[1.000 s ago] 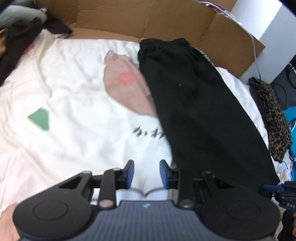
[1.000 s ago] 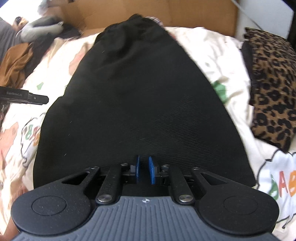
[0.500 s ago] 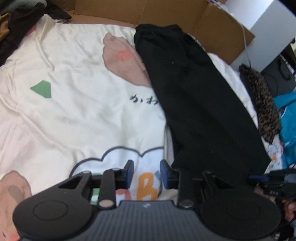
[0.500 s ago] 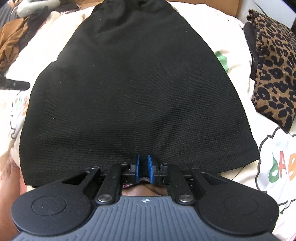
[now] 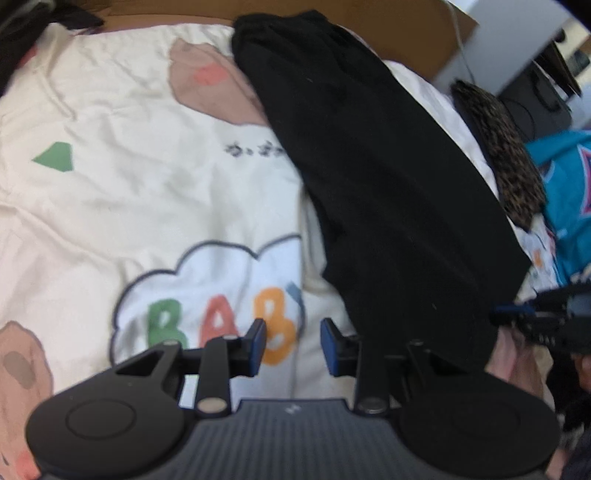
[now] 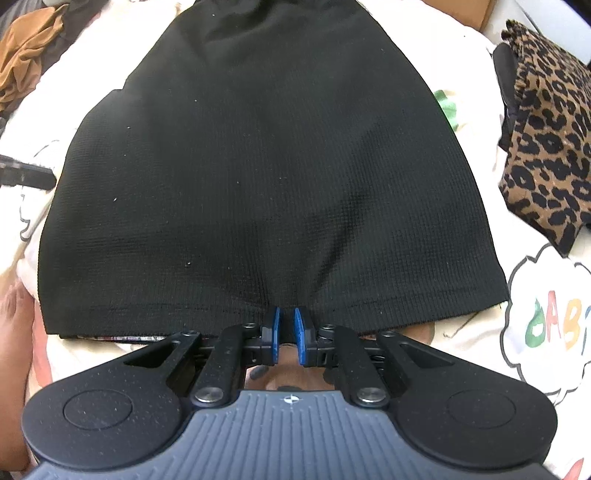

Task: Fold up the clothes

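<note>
Right hand-held gripper (image 6: 287,325) is closing onto the black garment's (image 6: 273,177) hem; left hand-held gripper (image 5: 291,341) (open, empty) is sliding over the bedsheet (image 5: 110,206) toward the near corner.

Black garment (image 6: 273,177), finely ribbed knit, spread flat and lengthwise on a cream bedsheet (image 5: 122,206) printed with cartoons. Narrow far end near a cardboard wall (image 5: 369,22), wide near end finished in a straight stitched hem (image 6: 147,314). Mostly smooth, with faint creases fanning up from the middle of the hem, where the cloth is bunched. Scattered pale lint on the surface. Left edge overlapping a pink printed patch and some small dark lettering on the sheet.
</note>
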Tool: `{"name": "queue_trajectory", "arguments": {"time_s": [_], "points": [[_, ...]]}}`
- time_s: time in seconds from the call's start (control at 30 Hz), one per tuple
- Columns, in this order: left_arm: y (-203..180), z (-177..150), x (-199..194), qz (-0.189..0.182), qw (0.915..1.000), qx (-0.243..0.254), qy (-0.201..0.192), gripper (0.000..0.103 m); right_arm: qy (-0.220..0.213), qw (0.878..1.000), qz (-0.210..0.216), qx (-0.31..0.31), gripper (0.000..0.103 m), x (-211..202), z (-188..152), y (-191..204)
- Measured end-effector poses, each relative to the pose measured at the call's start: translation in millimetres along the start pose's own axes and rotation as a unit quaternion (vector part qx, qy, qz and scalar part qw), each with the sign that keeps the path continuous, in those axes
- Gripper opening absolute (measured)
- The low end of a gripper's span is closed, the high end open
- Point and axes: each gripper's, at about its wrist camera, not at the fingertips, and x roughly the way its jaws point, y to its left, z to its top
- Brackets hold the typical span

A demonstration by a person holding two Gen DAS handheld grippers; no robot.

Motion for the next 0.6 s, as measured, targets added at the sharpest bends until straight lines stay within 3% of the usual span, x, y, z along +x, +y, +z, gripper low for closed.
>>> {"name": "queue_trajectory", "arguments": {"time_s": [0.1, 0.23, 0.37, 0.53, 0.6], "points": [[-5, -3, 1, -0.016, 0.9998, 0.012, 0.008, 0.034, -0.003, 1.0, -0.002, 0.011, 0.014, -9, 3, 0], [-15, -8, 4, -0.053, 0.9976, 0.035, 0.026, 0.038, -0.046, 0.999, 0.001, -0.012, 0.014, -29, 13, 9], [-18, -5, 2, -0.063, 0.9973, 0.034, 0.017, 0.038, -0.072, 0.996, 0.035, -0.043, 0.015, -40, 22, 24], [-17, 4, 0, -0.1, 0.995, 0.01, 0.001, 0.038, -0.075, 0.988, 0.088, -0.105, 0.017, -45, 24, 59], [-13, 5, 7, -0.097, 0.9953, 0.003, 0.003, 0.038, -0.068, 0.984, 0.101, -0.128, 0.018, -46, 24, 70]]}}
